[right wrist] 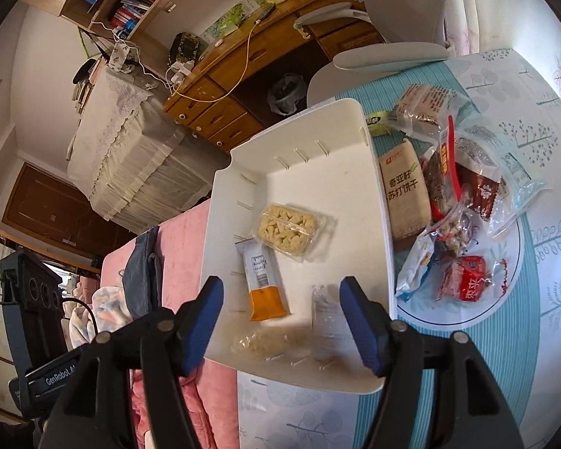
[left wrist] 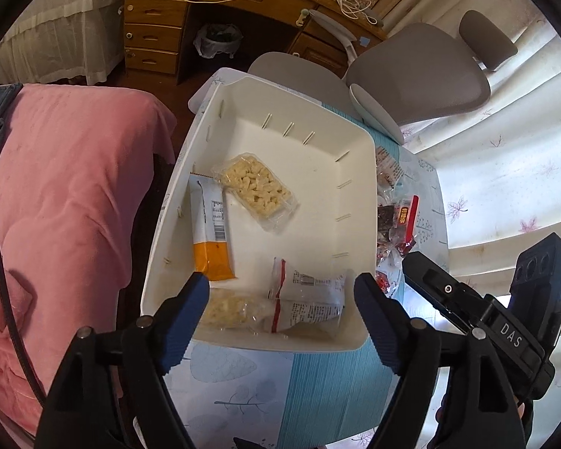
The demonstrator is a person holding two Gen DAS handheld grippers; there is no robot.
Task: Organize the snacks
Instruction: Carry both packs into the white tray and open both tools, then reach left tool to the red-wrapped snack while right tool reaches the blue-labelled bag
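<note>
Presently, both grippers stood over the near edge of the white bin [left wrist: 359, 172], which served as the reference point. The left gripper [left wrist: 282, 292] had its jaws apart with nothing between the pads; the right gripper [right wrist: 282, 299] was likewise apart and empty. Inside the bin lay four packets: an orange-and-white bar [left wrist: 209, 232] by its left wall, a clear pack of pale puffs [left wrist: 256, 191] toward the middle, and a second puff pack [left wrist: 228, 308] and a red-striped clear packet [left wrist: 306, 299] at the near wall. The unsorted snack pile [right wrist: 452, 202] remained outside the bin's right wall. Risk noted: the pile's glossy, overlapping wrappers could slip or drag neighbours off the table during a pinch.
</note>
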